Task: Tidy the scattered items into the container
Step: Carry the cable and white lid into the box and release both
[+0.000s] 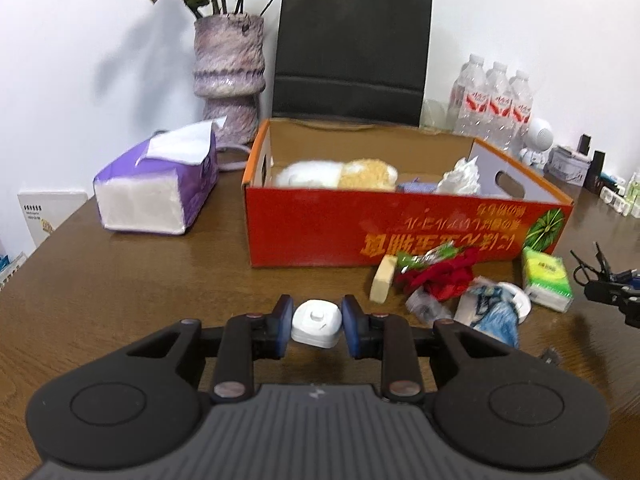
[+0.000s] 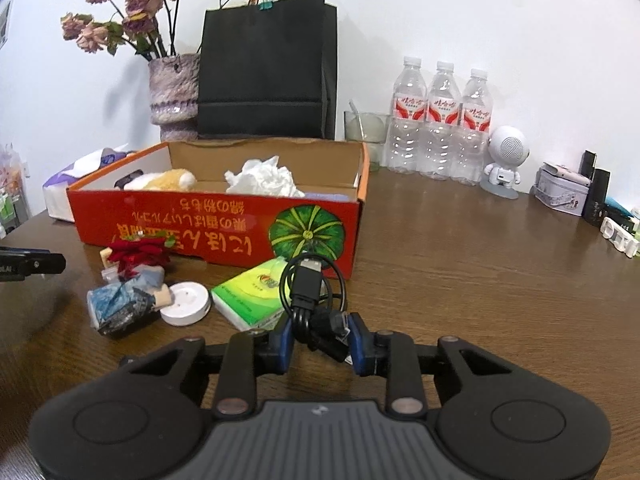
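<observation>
Clamping a white plug (image 1: 316, 323), the left gripper (image 1: 316, 328) faces the red box (image 1: 360, 228); only the right view shows the right gripper (image 2: 320, 340) pinching a black cable (image 2: 310, 300).

Bright, even indoor light. The vase (image 1: 229, 76) casts a soft shadow on the wall. Fisheye bending and slight blur throughout.

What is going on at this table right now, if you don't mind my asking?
A person is tidying clutter into the red box with two handheld grippers. The left gripper is shut on a small white plug; the right gripper is shut on a coiled black cable. Both are short of the box. A plush toy and crumpled paper already lie inside. A tissue pack, white disc and red wrapper lie on the table in front of the box.
</observation>
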The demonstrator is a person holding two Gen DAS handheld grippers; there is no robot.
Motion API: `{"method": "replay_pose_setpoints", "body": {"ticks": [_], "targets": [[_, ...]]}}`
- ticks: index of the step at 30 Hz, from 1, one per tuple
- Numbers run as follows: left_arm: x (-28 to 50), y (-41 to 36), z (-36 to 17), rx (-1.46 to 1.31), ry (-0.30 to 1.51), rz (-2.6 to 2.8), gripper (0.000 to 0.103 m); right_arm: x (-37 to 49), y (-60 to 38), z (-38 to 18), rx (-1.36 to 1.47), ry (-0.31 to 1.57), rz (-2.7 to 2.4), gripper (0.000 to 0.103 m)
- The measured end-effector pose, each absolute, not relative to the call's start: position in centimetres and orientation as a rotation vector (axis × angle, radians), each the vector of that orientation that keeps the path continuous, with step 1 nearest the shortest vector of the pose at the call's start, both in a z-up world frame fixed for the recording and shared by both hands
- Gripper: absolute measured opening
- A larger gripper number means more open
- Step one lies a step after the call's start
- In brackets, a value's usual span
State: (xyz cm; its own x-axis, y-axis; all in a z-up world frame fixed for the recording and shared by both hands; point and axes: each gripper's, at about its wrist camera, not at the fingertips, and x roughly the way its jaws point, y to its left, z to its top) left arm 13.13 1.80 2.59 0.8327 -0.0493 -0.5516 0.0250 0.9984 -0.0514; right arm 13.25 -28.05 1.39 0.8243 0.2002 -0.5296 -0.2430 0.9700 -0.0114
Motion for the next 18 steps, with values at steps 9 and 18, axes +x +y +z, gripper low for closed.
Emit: {"method": "replay_pose_setpoints", "body": {"ticks": [9, 18], "targets": [[13.8, 0.7, 5.5, -0.048, 0.518, -0.068, 0.027, 13.6, -28.0, 3.8, -0.056, 0.476, 0.243, 0.026], [16.9, 0.2, 8.8, -0.122, 0.473, -0.108, 0.027, 16.3, -26.1, 8.1, -0.035, 0.375, 0.302, 0.026]]}}
